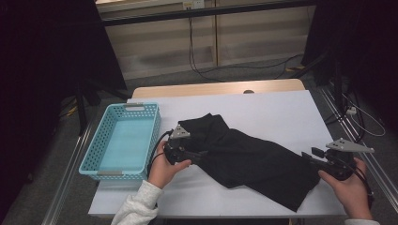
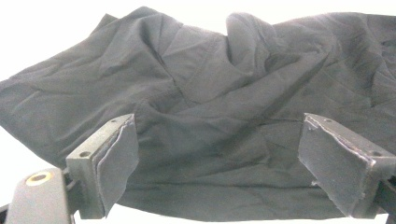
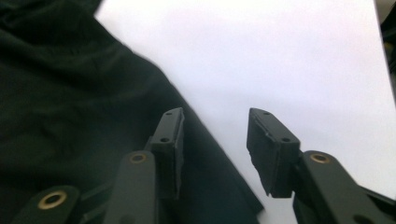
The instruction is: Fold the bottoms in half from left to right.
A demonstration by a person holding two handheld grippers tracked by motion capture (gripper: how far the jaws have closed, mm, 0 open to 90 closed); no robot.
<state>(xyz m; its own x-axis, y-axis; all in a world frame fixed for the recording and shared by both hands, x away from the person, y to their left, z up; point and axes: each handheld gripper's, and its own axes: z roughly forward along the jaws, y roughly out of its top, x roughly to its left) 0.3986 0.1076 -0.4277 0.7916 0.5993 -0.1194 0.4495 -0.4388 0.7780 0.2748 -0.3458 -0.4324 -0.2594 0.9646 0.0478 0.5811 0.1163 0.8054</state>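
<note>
My left gripper sits at the left edge of the crumpled black cloth garment, its jaws spread wide with nothing between them yet; in the left gripper view the pads frame a broad stretch of wrinkled fabric lying flat ahead. My right gripper is at the garment's right side, jaws parted about halfway and also holding nothing. In the right gripper view the cloth's edge runs diagonally between the two jaws, one jaw over the dark fabric and the other over bare white surface.

The garment lies spread across the middle of the white-covered table, bunched up at its far left corner and stretching toward the near right edge.

I judge the step to be taking hold of the cloth at both ends. To do it well, I should lower each gripper until one pad slides under the hem rather than pinching a loose fold on top. On the right, the edge is already lined up, so a small push forward and a firm close should catch it. On the left I face the middle of the fabric, so I would shift toward a true corner or edge before closing, otherwise I will grab several layers.

The light blue perforated plastic basket stands just beside the table's left edge, apart from the cloth.
</note>
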